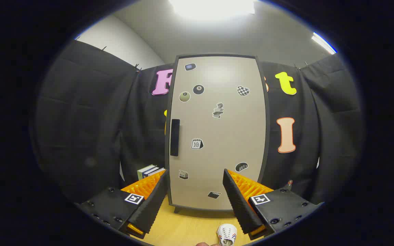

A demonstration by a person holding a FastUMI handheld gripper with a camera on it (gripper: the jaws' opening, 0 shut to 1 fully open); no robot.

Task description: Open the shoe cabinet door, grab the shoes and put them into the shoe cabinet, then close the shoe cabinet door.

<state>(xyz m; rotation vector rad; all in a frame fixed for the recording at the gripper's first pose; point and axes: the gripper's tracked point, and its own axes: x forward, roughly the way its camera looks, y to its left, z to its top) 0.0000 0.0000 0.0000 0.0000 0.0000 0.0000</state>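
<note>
The shoe cabinet [217, 133] stands upright beyond my fingers, its beige door shut and dotted with several stickers. A black vertical handle [174, 137] sits on the door's left side. My gripper [195, 181] is open, with the two black ribbed fingers [154, 201] spread wide and nothing between them, some way short of the door. A small white shoe [226, 234] with red and blue stripes lies on the wooden floor [186, 227] below, close by the right finger.
Black cloth walls close in on both sides of the cabinet. A few books [150, 171] stand left of the cabinet's base, behind the left finger. A bright ceiling light [212, 7] glares overhead.
</note>
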